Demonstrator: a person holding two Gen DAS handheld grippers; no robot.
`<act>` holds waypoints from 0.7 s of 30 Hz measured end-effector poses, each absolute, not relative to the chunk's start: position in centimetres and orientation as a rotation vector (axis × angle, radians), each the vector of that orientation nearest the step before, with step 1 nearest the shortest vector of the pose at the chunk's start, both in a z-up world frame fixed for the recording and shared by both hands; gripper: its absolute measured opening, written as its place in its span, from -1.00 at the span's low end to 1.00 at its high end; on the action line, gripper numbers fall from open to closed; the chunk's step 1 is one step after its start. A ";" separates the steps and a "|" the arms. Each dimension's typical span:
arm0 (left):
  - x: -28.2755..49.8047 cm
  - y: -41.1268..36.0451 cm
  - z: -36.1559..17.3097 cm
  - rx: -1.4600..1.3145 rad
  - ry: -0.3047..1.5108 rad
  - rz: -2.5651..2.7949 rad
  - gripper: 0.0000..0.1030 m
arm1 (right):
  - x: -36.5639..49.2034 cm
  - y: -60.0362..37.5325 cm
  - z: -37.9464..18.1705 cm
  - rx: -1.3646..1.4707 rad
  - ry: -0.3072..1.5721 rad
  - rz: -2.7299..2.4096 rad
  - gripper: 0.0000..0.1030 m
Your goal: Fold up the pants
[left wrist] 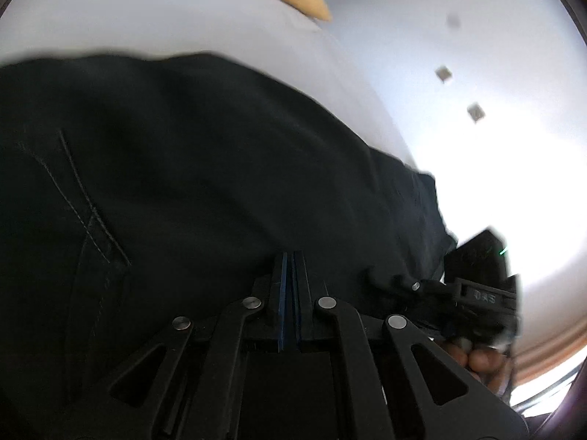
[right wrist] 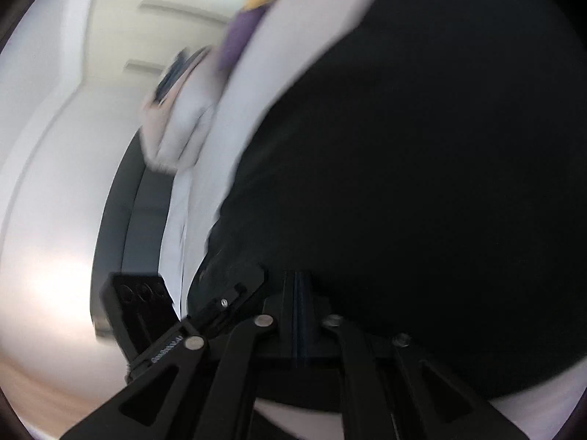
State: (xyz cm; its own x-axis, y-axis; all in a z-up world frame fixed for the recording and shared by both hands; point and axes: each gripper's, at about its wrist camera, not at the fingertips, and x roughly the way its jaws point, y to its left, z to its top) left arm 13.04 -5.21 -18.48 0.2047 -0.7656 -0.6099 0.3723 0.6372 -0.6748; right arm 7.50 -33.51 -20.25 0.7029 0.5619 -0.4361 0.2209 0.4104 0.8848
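Broadly: black pants (left wrist: 201,168) over white surface (left wrist: 146,11); blurred pale room.

The pants (left wrist: 201,168) are black with grey stitching, the sheet (left wrist: 165,14) is white, and both grippers' fingers (left wrist: 280,293) have blue pads

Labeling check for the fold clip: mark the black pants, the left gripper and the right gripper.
black pants (left wrist: 205,168): left wrist view, on the broad dark fabric above the fingers.
left gripper (left wrist: 292,256): left wrist view, between the closed blue-padded fingertips.
right gripper (right wrist: 298,275): right wrist view, between the closed fingertips against the fabric.
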 end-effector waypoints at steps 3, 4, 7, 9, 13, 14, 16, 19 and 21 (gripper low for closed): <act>13.2 -4.0 -18.5 -0.438 1.105 -0.819 -0.98 | 7.4 -37.9 -19.9 1.142 0.724 0.128 -1.00; 13.4 -3.8 -18.3 -0.428 1.106 -0.813 -0.98 | 7.0 -39.2 -20.4 1.151 0.706 0.098 -1.00; 14.9 -3.0 -18.2 -0.426 1.115 -0.781 -0.98 | 6.8 -43.9 -21.1 1.199 0.654 -0.004 -1.00; 16.2 -2.3 -18.2 -0.437 1.117 -0.757 -0.98 | 6.5 -47.9 -20.6 1.203 0.611 -0.085 -1.00; 19.4 1.2 -19.0 -0.463 1.110 -0.706 -0.98 | 6.2 -53.1 -19.7 1.205 0.561 -0.177 -1.00; 19.8 1.9 -19.1 -0.472 1.107 -0.696 -0.98 | 6.1 -54.1 -19.5 1.206 0.546 -0.194 -1.00; 20.4 3.6 -19.1 -0.473 1.094 -0.666 -0.97 | 5.6 -55.8 -18.7 1.183 0.514 -0.252 -1.00; 20.9 6.7 -18.7 -0.466 1.071 -0.610 -0.98 | 1.6 -58.7 -18.5 1.211 0.462 -0.446 -1.00; 20.7 8.5 -18.3 -0.454 1.049 -0.567 -0.98 | -1.5 -60.1 -18.8 1.279 0.420 -0.524 -0.99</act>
